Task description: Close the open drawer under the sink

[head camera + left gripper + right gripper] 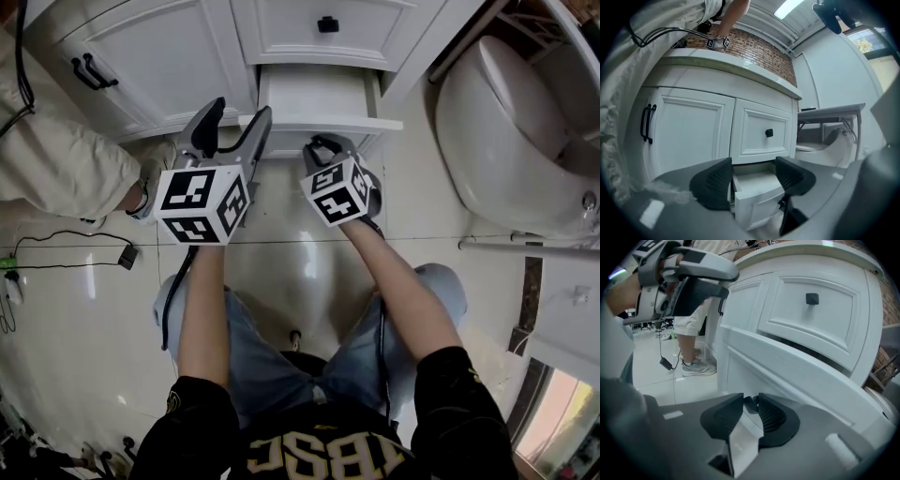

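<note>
The drawer (319,94) stands open, not yet pushed in. The right gripper (751,409) pinches its knob (750,402); the left gripper (753,178), jaws spread, hovers at its left corner.

**Shiny tiled floor beside a cabinet**

A pale, glossy tile floor (281,281) carries a white cabinet (159,56) at the top and a white toilet (506,122) at the right. At the left a small black adapter (127,254) lies with its thin cable (660,350), near a standing person's shoe (698,366).
</note>
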Demonstrator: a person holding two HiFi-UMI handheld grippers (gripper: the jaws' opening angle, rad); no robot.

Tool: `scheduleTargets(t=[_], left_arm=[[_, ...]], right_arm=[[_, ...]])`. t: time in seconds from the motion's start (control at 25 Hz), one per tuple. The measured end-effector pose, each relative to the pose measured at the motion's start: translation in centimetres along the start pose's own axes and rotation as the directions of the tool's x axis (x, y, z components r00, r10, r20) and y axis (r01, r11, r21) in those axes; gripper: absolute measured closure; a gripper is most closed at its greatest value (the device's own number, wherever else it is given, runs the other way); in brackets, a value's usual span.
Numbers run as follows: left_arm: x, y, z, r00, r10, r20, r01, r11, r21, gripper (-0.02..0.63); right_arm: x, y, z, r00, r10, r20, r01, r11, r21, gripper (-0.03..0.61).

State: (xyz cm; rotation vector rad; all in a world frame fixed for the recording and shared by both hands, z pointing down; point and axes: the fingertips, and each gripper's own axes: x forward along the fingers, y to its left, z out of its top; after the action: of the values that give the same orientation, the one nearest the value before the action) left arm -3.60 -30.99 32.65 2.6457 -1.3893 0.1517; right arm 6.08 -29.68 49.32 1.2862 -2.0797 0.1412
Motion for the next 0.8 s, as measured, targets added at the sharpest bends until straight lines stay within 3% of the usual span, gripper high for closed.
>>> scheduleTargets(t=[0.32, 0.52, 0.68, 0.8], left_arm=[[2.3, 3.2, -1.0, 0.999, 0.038, -0.037, -0.035, 0.996, 0.082, 0.307], [3.1, 5.4, -1.8, 0.995, 0.075, -0.061, -0.069, 0.994, 0.084, 0.307], [3.3, 5.3, -2.1, 0.996, 0.057, -0.072, -0.050, 0.995, 0.090, 0.307], [3.3, 4.3, -1.9, 0.997, 0.030, -0.064, -0.024, 0.997, 0.080, 0.307]], right_arm=[[5.1, -4.8, 2.7, 0.998, -0.008, 0.059, 0.014, 0.994, -0.110, 0.480], [8.2, -8.2, 4.5, 0.987, -0.092, 0.129, 0.099, 0.994, -0.047, 0.462], [8.5, -8.2, 4.6, 0.979, -0.177, 0.099, 0.185, 0.980, -0.073, 0.462], [8.7, -7.9, 4.7, 0.981, -0.170, 0.088, 0.178, 0.980, -0.086, 0.459]])
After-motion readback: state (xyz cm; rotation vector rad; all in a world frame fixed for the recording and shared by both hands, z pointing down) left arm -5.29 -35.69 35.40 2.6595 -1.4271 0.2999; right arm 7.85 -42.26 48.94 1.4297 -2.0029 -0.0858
